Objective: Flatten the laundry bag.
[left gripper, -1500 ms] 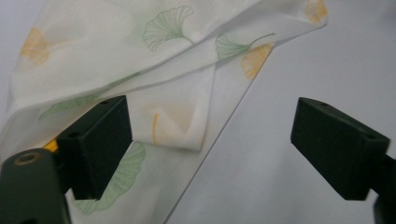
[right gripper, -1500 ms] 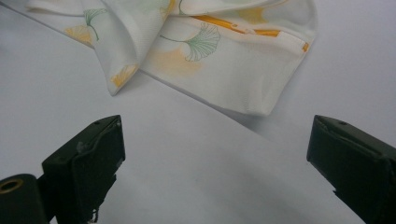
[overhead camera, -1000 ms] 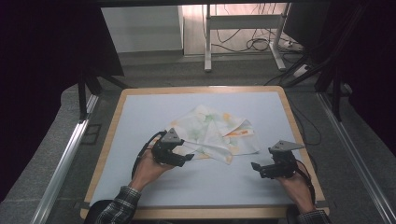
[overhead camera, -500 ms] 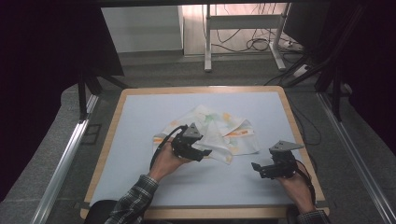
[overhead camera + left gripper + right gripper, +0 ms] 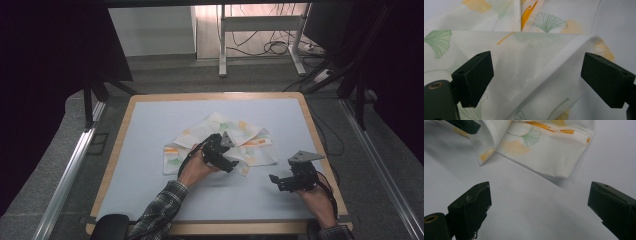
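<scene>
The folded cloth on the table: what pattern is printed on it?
The white cloth carries green and orange fan-shaped ginkgo leaves, clearest in the left gripper view.

Lab: wood-edged table (image 5: 116, 150), metal rails (image 5: 67, 175), floor cables (image 5: 272, 47), dark curtains (image 5: 45, 60).

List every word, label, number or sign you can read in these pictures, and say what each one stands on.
There are none to read. The cloth carries only a pattern of green and orange fan-shaped leaves with orange stripes, no lettering. The blue-grey table mat is plain. The black left tool and right tool show no visible marking or brand, and the grey plate on the right one is unmarked.
</scene>
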`<state>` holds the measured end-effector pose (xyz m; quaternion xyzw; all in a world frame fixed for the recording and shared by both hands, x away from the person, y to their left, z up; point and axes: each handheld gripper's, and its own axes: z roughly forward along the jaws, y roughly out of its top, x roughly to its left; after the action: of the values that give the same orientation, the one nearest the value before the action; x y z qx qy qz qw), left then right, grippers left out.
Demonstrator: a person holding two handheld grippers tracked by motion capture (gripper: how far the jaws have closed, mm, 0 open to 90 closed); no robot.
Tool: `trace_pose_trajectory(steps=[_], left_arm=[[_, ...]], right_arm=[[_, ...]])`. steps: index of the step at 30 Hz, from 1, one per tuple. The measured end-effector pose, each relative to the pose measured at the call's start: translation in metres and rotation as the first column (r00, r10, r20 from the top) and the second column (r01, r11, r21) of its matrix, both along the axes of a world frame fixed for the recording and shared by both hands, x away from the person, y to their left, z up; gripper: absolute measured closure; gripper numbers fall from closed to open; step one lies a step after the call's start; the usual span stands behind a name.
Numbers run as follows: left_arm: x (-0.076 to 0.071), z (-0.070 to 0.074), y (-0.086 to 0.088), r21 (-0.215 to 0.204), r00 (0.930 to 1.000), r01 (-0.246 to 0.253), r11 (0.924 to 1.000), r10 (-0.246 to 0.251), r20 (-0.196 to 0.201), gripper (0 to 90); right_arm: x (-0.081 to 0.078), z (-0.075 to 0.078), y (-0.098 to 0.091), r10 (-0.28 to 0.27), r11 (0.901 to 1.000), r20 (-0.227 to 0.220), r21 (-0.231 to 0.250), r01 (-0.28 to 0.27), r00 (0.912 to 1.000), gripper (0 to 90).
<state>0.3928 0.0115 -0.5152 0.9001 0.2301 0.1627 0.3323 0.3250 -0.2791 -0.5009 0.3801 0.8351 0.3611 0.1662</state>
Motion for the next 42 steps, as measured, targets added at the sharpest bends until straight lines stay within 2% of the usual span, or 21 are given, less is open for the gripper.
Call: trace_pose_trajectory(steps=[2,4,5,6,7,8,9,10,11,13,14,15,18,21,25,29,31,35,39,40,42], left_arm=[[0.001,-0.002,-0.001,0.017,1.0,-0.005,0.9998,0.005,0.007,10.1],[0.001,-0.008,-0.002,0.043,0.9992,-0.021,0.9989,0.02,0.036,12.6],[0.001,-0.008,-0.002,0.043,0.9992,-0.021,0.9989,0.02,0.036,17.1],[0.001,-0.008,0.0,0.043,0.9978,-0.038,0.9984,0.036,0.056,22.8],[0.001,-0.008,0.0,0.043,0.9978,-0.038,0.9984,0.036,0.056,30.9],[0.001,-0.007,0.002,0.032,0.9984,-0.029,0.9991,0.027,0.049,30.9],[0.002,-0.004,0.006,0.018,0.9991,-0.028,0.9994,0.027,0.033,48.8],[0.002,-0.001,0.008,0.014,0.9991,-0.028,0.9995,0.027,0.031,55.7],[0.003,0.002,0.012,-0.005,0.9997,-0.015,0.9999,0.015,0.021,66.9],[0.004,0.008,0.017,-0.037,0.9995,-0.026,0.999,0.027,0.013,81.8],[0.004,0.008,0.017,-0.037,0.9995,-0.026,0.999,0.027,0.013,86.5],[0.006,0.015,0.024,-0.067,0.9996,-0.03,0.9973,0.03,0.0,86.5],[0.009,0.025,0.036,-0.095,0.9991,-0.042,0.9946,0.041,-0.011,88.3],[0.01,0.035,0.048,-0.138,0.9976,-0.068,0.988,0.066,-0.021,88.4],[0.011,0.045,0.065,-0.151,0.9958,-0.092,0.9843,0.09,-0.018,88.1],[0.01,0.051,0.084,-0.155,0.9917,-0.128,0.9795,0.128,-0.01,87.9],[0.01,0.052,0.092,-0.153,0.9895,-0.144,0.9776,0.144,-0.011,87.8],[0.01,0.052,0.113,-0.153,0.9832,-0.182,0.9713,0.182,-0.015,87.8],[0.009,0.051,0.133,-0.162,0.9758,-0.218,0.9624,0.218,-0.022,87.9],[0.009,0.05,0.138,-0.167,0.9744,-0.224,0.9601,0.224,-0.024,87.9],[0.008,0.049,0.148,-0.178,0.9709,-0.239,0.9546,0.238,-0.029,87.9]], right_arm=[[0.0,0.0,0.0,0.002,1.0,0.002,-0.001,-0.002,1.0,5.2],[0.0,0.0,0.0,0.003,1.0,0.002,-0.002,-0.003,1.0,5.2],[0.0,0.0,0.0,0.002,1.0,0.002,-0.003,-0.002,1.0,5.3],[0.0,-0.001,0.0,0.002,1.0,0.002,-0.004,-0.002,1.0,5.3],[0.0,-0.001,0.0,0.002,1.0,0.002,-0.004,-0.002,1.0,5.3],[0.0,-0.001,0.0,0.003,1.0,0.001,-0.004,-0.003,1.0,5.3],[0.0,-0.001,0.0,0.003,1.0,0.001,-0.004,-0.003,1.0,5.3],[0.0,-0.001,0.0,0.003,1.0,0.001,-0.003,-0.003,1.0,5.3],[0.001,-0.001,0.0,0.004,1.0,0.0,-0.004,-0.004,1.0,5.4],[0.001,-0.001,0.001,0.009,0.9999,-0.002,-0.008,-0.009,1.0,5.5],[0.001,-0.001,0.001,0.009,0.9999,-0.002,-0.008,-0.009,1.0,5.5],[0.001,-0.001,0.001,0.011,0.9999,-0.003,-0.008,-0.011,0.9999,5.5],[0.001,-0.002,0.004,0.013,0.9999,-0.012,-0.01,-0.013,0.9998,5.5],[0.001,-0.004,0.007,0.0,0.9998,-0.025,-0.019,0.0,0.9997,5.0],[0.005,-0.009,0.011,-0.016,0.9998,-0.063,-0.013,0.015,0.9979,2.3],[0.01,-0.008,0.015,-0.038,0.9992,-0.072,0.01,0.038,0.9967,2.7],[0.013,-0.006,0.016,-0.044,0.999,-0.069,-0.002,0.044,0.9967,8.9],[0.023,-0.001,0.015,-0.087,0.9961,-0.044,-0.021,0.086,0.9953,32.0],[0.034,-0.001,0.015,-0.121,0.991,-0.039,-0.062,0.119,0.9919,47.3],[0.037,-0.003,0.016,-0.117,0.9907,-0.041,-0.075,0.114,0.9923,50.2],[0.042,-0.006,0.018,-0.134,0.9827,-0.039,-0.135,0.127,0.9903,55.5]])
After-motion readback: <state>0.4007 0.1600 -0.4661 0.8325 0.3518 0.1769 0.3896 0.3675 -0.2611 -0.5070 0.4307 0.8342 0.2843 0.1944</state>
